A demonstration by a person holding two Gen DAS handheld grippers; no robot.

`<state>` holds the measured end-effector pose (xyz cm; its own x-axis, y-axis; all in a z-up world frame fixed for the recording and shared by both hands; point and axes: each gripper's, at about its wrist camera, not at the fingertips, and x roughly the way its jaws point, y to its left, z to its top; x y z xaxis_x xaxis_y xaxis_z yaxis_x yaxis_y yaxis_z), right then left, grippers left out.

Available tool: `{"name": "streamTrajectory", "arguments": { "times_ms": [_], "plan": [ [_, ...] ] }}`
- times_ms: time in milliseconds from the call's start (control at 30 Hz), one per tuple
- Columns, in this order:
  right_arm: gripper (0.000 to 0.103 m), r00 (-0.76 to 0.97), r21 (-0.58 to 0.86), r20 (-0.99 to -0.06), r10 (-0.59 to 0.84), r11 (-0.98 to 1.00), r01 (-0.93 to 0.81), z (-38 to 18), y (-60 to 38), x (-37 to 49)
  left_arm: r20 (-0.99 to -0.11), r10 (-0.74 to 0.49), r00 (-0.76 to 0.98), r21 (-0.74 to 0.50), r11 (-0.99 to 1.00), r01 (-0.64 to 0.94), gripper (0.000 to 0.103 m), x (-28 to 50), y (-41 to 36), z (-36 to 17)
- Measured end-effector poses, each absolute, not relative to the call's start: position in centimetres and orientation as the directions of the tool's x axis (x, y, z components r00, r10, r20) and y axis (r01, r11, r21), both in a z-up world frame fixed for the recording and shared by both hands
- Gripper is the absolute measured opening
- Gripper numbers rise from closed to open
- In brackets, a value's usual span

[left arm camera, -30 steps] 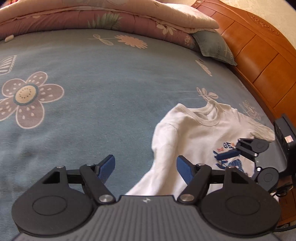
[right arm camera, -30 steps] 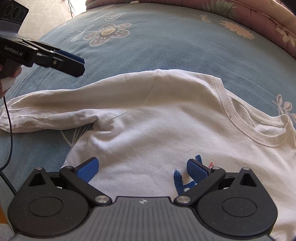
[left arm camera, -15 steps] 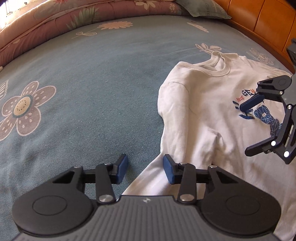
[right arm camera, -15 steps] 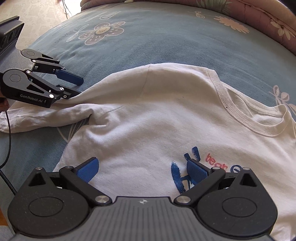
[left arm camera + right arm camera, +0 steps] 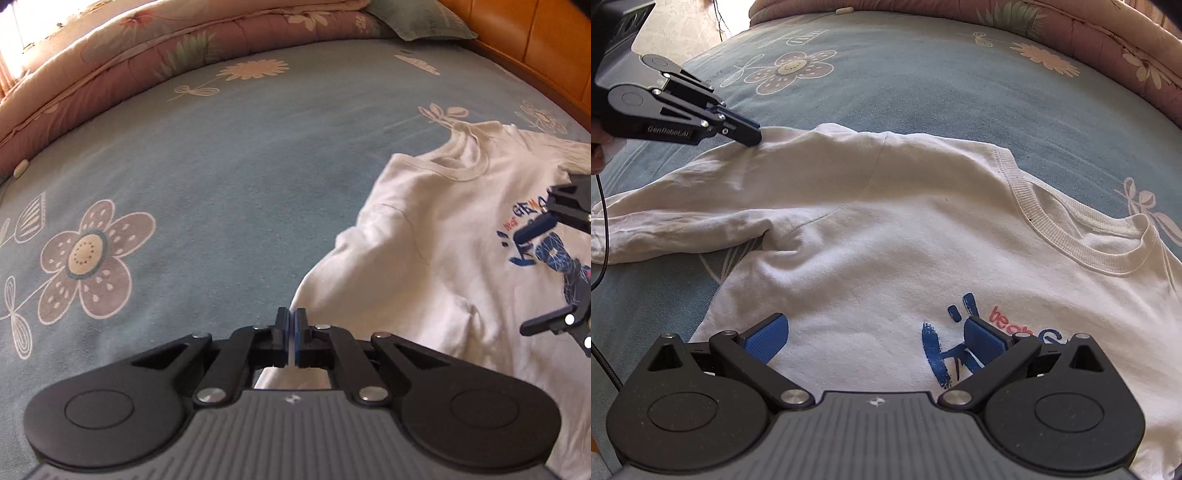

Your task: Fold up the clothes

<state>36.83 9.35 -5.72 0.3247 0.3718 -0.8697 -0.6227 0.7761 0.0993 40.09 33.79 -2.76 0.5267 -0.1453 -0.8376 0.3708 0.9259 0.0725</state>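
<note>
So the left gripper [image 5: 291, 334] sits bottom centre of its own view with the blue pads pressed tight together, and there's a thin sliver of white cloth caught between them. Looks like it's pinching the edge of the sleeve. In the right wrist view you can see the same claw at upper left, its tip biting the top edge of the sleeve of the white cotton T-shirt with the blue and red chest print [image 5: 905, 236].

The right gripper [image 5: 875, 338] is at the bottom of its view, jaws spread wide, hovering over the shirt's chest with nothing between the pads. Can't tell if the tips touch the cloth.

The shirt lies front-up on the blue bedsheet with big flower prints [image 5: 207, 177], in the right half of the left view, collar toward the far side. Further back, along the top of both frames, is a folded pink floral quilt [image 5: 155, 48].

My guess: this is the sleeve fold just starting. Next the left hand would need to lift and carry that sleeve across the chest, while the right pins the body so it doesn't drag.
</note>
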Motion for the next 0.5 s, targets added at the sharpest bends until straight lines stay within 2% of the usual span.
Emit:
{"name": "streamTrajectory", "arguments": {
  "times_ms": [133,233,367,400,500],
  "plan": [
    [0.103,0.326,0.106,-0.868,0.376,0.780,-0.617,-5.5,9.2,36.8,-0.848,-0.101,0.521,0.080,0.946,0.314,0.001,41.8,34.7,-2.7],
    [0.103,0.329,0.111,-0.863,0.384,0.778,-0.619,-5.3,9.1,36.8,-0.831,-0.166,0.531,-0.003,0.956,0.295,0.002,42.4,34.8,-2.0],
    [0.103,0.335,0.116,-0.858,0.390,0.782,-0.612,-5.0,9.0,36.8,-0.804,-0.252,0.539,-0.054,0.933,0.355,0.005,44.5,32.4,-1.5],
    [0.103,0.336,0.118,-0.857,0.390,0.785,-0.608,-5.0,9.0,36.8,-0.800,-0.276,0.533,-0.068,0.924,0.377,0.007,45.1,31.5,-1.6],
    [0.103,0.344,0.121,-0.854,0.391,0.791,-0.600,-4.9,8.9,36.9,-0.801,-0.348,0.487,-0.114,0.887,0.447,0.021,46.9,28.7,-2.8]
  ]
}}
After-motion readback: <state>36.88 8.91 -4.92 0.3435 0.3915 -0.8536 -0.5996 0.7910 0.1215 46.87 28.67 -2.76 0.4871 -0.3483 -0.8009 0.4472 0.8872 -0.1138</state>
